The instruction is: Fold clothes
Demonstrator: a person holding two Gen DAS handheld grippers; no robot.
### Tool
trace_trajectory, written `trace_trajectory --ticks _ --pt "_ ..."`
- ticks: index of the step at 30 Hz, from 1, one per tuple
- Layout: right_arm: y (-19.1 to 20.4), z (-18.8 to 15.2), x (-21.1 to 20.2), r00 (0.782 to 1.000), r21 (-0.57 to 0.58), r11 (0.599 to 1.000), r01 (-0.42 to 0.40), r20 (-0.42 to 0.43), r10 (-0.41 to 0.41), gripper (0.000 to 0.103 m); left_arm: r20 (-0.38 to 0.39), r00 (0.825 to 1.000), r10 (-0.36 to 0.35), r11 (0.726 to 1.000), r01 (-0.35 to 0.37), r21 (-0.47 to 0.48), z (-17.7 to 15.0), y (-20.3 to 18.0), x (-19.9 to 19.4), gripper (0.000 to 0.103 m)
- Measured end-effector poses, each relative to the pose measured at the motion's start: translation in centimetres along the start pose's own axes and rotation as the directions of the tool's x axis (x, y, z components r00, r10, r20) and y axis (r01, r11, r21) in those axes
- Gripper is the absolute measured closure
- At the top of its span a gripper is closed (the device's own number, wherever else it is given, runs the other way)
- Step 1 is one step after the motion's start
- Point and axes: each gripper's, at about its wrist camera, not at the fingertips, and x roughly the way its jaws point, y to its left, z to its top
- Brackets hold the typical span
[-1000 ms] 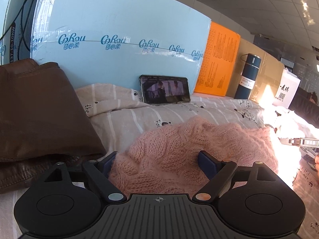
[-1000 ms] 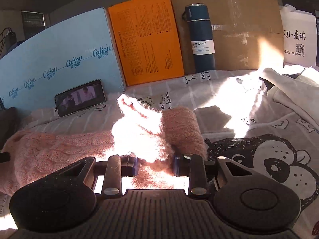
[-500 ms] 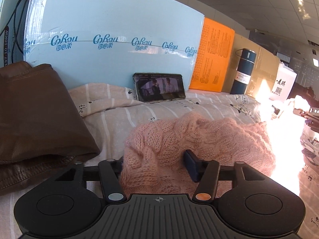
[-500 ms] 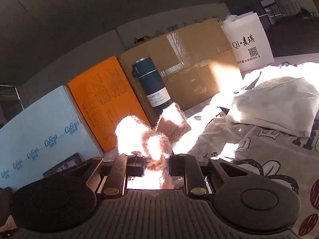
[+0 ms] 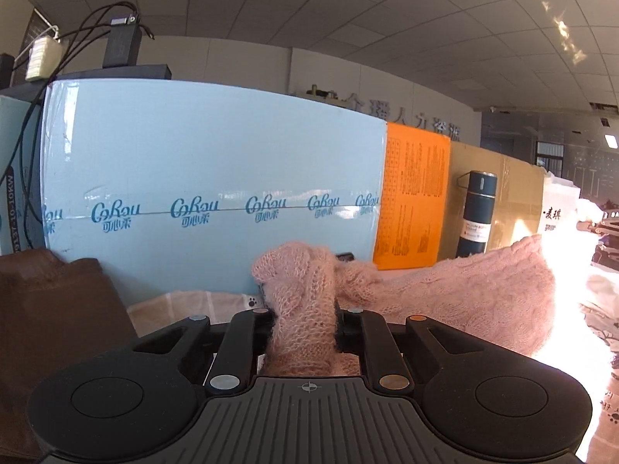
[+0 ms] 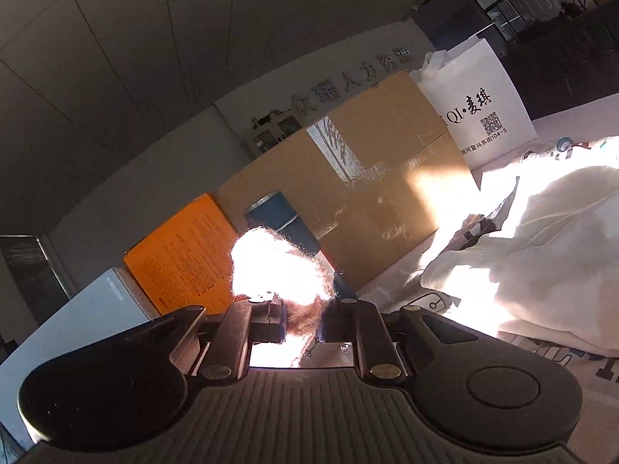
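A pink knitted sweater hangs lifted off the bed, stretched from my left gripper out to the right into bright sunlight. My left gripper is shut on a bunched fold of it, which bulges up above the fingers. In the right wrist view, my right gripper is shut on another bunch of the pink sweater, washed out white by the sun. That gripper is rolled, so the room looks tilted. The stretch of knit between the two grips shows only in the left wrist view.
A pale blue box, an orange box, a cardboard box and a dark blue bottle line the back. Brown garment lies left. A white garment and white paper bag sit right on the printed bedsheet.
My left gripper closed from wide open onto the sweater and lifted it off the bed. My right gripper rose and rolled, carrying its bunch of sweater up with it.
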Motion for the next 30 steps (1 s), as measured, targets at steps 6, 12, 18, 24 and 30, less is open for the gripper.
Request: trace_trajectory --ticks 6,12,18,24,30 --pt "-3.3 -1.3 -0.2 0.989 0.038 0.996 0.076 -0.128 -0.071 0.090 -0.156 0.985 -0.076 0.997 0.070 -0.045 -2.7 -0.3 -1.7 0.089" --pt "-4.0 -2.4 0.6 0.939 -0.022 0.953 0.301 -0.166 -0.300 0.068 -0.195 0.981 -0.009 0.990 0.036 0.135 -3.9 -2.3 -2.8 0.074" --pt "-4.4 -2.3 -0.5 0.910 -0.023 0.910 0.414 -0.019 -0.414 0.031 -0.081 0.997 0.009 0.966 0.012 0.259 -1.3 -2.2 -3.3 0.014" --pt "-4.0 -2.3 -1.2 0.932 -0.030 0.931 0.363 0.022 -0.362 0.027 -0.218 0.960 -0.178 0.877 0.255 0.408 0.7 -3.9 0.9 0.012" --pt "-3.3 -2.5 -1.1 0.957 -0.061 0.955 0.290 0.011 -0.290 0.025 -0.418 0.866 -0.275 0.847 0.424 0.321 -1.5 -4.1 5.1 0.030"
